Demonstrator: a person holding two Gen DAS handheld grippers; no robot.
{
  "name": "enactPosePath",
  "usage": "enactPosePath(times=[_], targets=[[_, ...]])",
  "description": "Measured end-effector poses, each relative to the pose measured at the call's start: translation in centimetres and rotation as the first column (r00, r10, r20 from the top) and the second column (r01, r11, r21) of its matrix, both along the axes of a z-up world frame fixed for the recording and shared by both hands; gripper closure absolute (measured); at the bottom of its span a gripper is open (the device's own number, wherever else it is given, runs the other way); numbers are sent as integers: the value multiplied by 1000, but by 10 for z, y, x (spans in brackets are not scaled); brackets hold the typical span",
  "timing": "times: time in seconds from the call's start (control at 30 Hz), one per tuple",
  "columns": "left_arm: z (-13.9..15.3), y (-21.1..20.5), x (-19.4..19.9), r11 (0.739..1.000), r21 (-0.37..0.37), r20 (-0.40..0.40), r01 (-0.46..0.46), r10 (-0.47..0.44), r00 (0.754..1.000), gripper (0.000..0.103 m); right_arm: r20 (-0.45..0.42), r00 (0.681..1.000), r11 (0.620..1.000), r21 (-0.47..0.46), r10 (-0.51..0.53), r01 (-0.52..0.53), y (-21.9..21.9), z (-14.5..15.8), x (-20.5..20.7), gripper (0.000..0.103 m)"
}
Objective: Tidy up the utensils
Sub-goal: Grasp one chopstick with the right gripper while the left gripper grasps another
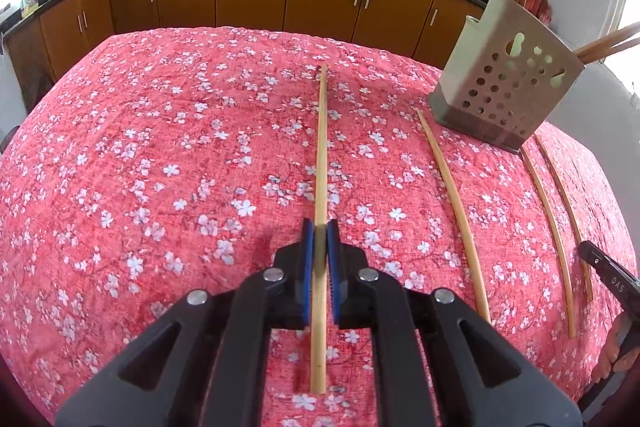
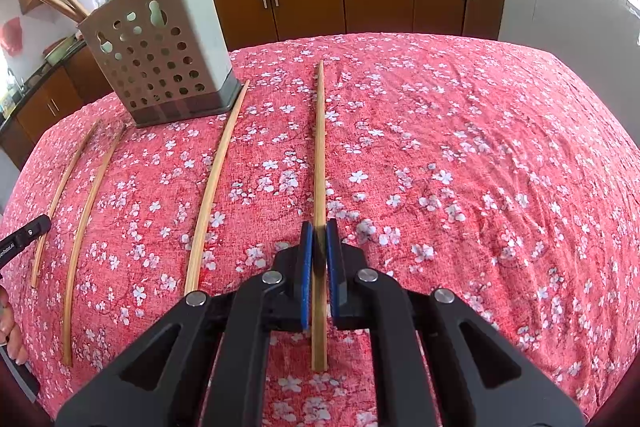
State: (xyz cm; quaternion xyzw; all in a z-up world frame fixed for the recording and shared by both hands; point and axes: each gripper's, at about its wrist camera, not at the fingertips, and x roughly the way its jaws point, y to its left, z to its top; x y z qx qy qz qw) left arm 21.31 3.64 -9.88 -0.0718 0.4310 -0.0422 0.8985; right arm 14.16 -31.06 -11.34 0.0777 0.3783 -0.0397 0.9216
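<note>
Table [image 1: 140, 155] under a red floral cloth carries everything; kitchen counter with woks sits behind at 12 o'clock.

Perforated grey utensil holder [image 1: 508, 79] stands upright on the cloth at about 1 o'clock in the left wrist view and 10 o'clock in the right wrist view [image 2: 160, 59]. It already has chopsticks poking out the top, so it is likely the drop-off.

Loose chopsticks lie flat, spread apart and roughly parallel, probably laid out for one-at-a-time picking. All run near-to-far, long axis 6 to 12 o'clock.

Left gripper [image 1: 320, 247] is pressed together on a chopstick [image 1: 322, 155], pinching it nearer the 6 o'clock end, the far tip pointing at 12. Three more sit to the right of it; the closest [image 1: 452, 207] ends just beside the holder base.

Right gripper [image 2: 319, 247] is likewise pinching its own chopstick [image 2: 319, 147] low on the shaft, tip to 12. Next one left [image 2: 216, 183] ends at the holder's corner.

Both sticks look barely off the cloth or on it; can't tell which.
</note>
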Motion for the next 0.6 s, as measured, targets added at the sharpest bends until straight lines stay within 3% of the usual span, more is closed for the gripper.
enactPosePath(times=[0.6], targets=[[1,5,-2,1000,-29,0,-6,6,1000,93,-1,1000,1000,-1,0,0,0,0,0,95]])
